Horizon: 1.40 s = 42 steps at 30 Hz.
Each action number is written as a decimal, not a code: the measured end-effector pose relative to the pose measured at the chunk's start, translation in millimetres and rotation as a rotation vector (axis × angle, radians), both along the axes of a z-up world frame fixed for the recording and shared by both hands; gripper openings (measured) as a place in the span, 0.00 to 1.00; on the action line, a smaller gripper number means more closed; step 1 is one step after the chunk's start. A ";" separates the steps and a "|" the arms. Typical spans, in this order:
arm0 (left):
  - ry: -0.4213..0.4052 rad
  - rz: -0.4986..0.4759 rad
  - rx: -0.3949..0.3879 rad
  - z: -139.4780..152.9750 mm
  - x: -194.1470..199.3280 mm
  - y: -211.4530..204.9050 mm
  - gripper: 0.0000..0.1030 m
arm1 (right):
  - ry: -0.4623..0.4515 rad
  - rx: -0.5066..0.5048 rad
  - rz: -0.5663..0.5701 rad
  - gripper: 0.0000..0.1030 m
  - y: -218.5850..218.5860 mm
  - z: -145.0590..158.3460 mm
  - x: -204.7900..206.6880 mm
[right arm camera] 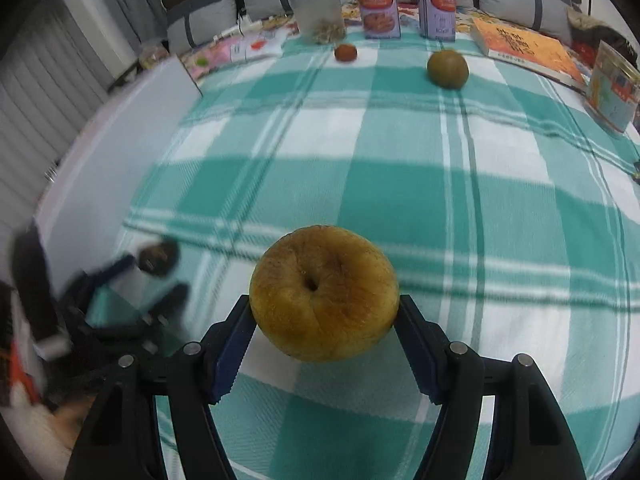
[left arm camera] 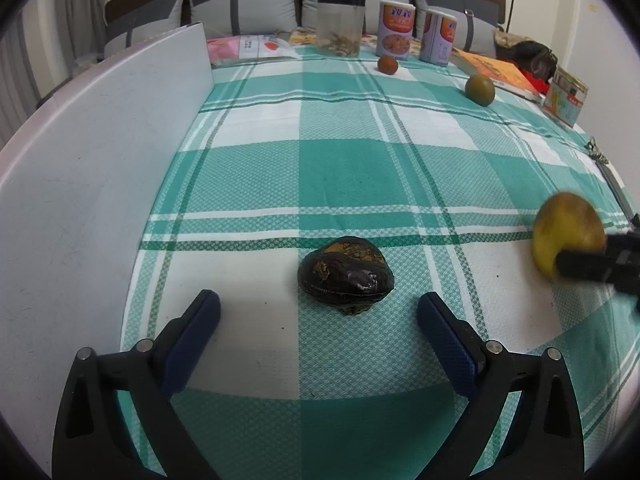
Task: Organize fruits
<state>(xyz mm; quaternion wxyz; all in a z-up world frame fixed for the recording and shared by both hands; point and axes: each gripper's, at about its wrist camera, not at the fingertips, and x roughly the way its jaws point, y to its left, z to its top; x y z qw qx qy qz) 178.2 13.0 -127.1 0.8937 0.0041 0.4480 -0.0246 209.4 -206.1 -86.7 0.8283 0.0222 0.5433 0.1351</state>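
Note:
My right gripper is shut on a yellow-brown apple, held just above the checked cloth; it shows at the right edge of the left wrist view. My left gripper is open, its jaws on either side of a dark brown shrivelled fruit lying on the cloth just ahead; this fruit shows blurred in the right wrist view. A green round fruit and a small orange-red fruit lie at the far side.
A white board covers the left of the table. At the back stand a clear jar, two printed cans, an orange book and a small tin. Grey cushions lie behind.

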 end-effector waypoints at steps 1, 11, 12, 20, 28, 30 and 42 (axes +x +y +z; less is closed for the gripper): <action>0.000 0.000 0.000 0.0 0.0 0.0 0.97 | -0.019 -0.001 0.000 0.69 0.5 -1.8 -2.8; 0.007 -0.014 -0.034 3.1 -8.3 5.4 0.97 | -0.158 -0.005 -0.092 0.98 -8.6 17.2 -29.3; 0.008 -0.018 -0.047 5.0 -15.8 7.6 0.96 | -0.179 -0.011 -0.115 0.98 -13.9 20.7 -37.8; 0.012 -0.102 -0.028 9.5 -74.7 4.4 0.96 | -0.216 -0.025 -0.237 0.99 -54.6 13.7 -86.6; -0.004 -0.098 0.001 2.4 -77.5 -0.7 1.00 | -0.205 -0.126 -0.142 0.99 -31.8 -13.7 -104.6; -0.009 -0.101 0.003 2.1 -78.1 -1.0 1.00 | -0.221 -0.175 -0.127 1.00 -24.3 -19.2 -107.0; -0.014 -0.106 0.005 1.5 -78.1 -0.8 1.00 | -0.271 -0.174 -0.121 1.00 -22.9 -22.8 -110.7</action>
